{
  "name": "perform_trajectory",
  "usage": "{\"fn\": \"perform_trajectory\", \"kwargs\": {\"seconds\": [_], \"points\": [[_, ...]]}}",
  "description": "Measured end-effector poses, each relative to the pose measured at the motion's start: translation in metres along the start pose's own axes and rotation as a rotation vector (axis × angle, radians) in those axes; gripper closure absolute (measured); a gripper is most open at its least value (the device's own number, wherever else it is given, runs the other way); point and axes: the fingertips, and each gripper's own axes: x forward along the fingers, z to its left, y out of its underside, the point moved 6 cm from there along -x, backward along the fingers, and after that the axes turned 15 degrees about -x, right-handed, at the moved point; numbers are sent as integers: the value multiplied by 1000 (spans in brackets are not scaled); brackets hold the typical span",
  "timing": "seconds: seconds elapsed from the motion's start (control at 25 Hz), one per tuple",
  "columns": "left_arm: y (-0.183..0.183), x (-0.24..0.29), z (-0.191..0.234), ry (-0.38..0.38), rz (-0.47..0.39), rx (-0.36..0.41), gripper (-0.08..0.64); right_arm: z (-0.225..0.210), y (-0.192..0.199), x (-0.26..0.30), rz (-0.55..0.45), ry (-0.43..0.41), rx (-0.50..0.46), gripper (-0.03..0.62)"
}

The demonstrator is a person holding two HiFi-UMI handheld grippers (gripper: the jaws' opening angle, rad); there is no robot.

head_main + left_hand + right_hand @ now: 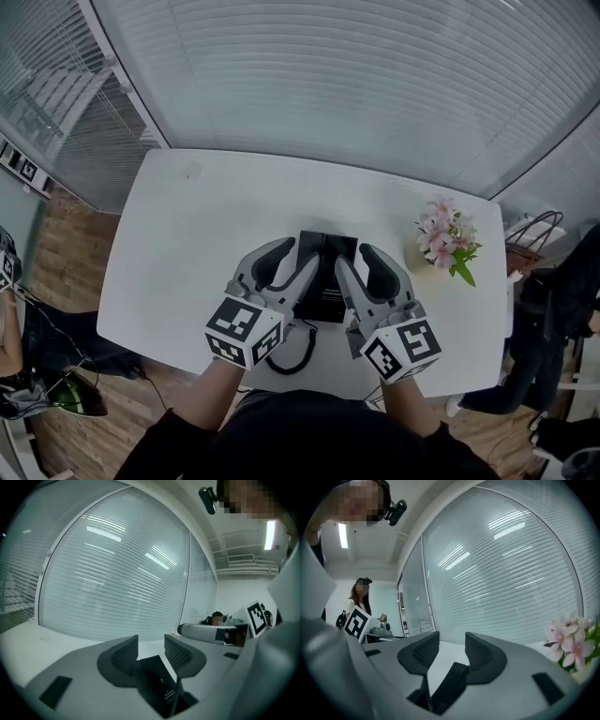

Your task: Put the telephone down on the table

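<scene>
1. Holding the black desk telephone (328, 279) between them, 2 hand-held grippers flank it over the near half of the white table (187, 234). It appears lifted clear of the tabletop, not resting on it.
2. The left gripper (151, 641) has its jaws partly drawn in and grasps the telephone's left side. A dark slab with small print stands tilted deep between the jaws.
3. The right gripper (452, 639) grasps the opposite side in the same way, with a black edge lodged low between its jaws. Both tools point roughly level toward the window blinds (356, 84).
4. A black coiled cord (292, 356) loops at the table's front edge, just in front of the telephone. Pink flowers (448, 239) stand on the right of the table, apart from the right gripper.
5. Step in hand, as judged: lowering the telephone to the tabletop. The 2 grippers should descend together at 1 rate and stay level, so that the base lands flat and not on a corner.
6. Neither grip should loosen until the base sits fully on the table. Then both pairs of jaws should open at once and withdraw sideways.
7. Caution: the cord may tug or catch at the front edge, so a landing spot further in and clear of the flowers is safer.
</scene>
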Motion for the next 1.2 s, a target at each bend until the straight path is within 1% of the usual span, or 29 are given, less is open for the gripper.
{"fn": "perform_trajectory", "kwargs": {"seconds": [0.24,0.6,0.8,0.92,1.2], "points": [[-18,-1,-15,29,-61,40,413,0,-25,-4,-64,7,-59,459],[-32,-3,-23,39,-108,58,442,2,-41,-7,-105,10,-100,482],[-38,-7,-27,43,-122,65,453,6,-49,-6,-125,11,-117,499],[-39,-8,-29,51,-130,64,463,8,-50,-6,-131,7,-111,509],[-39,-3,-31,57,-128,63,482,8,-51,-7,-142,0,-111,523]]}}
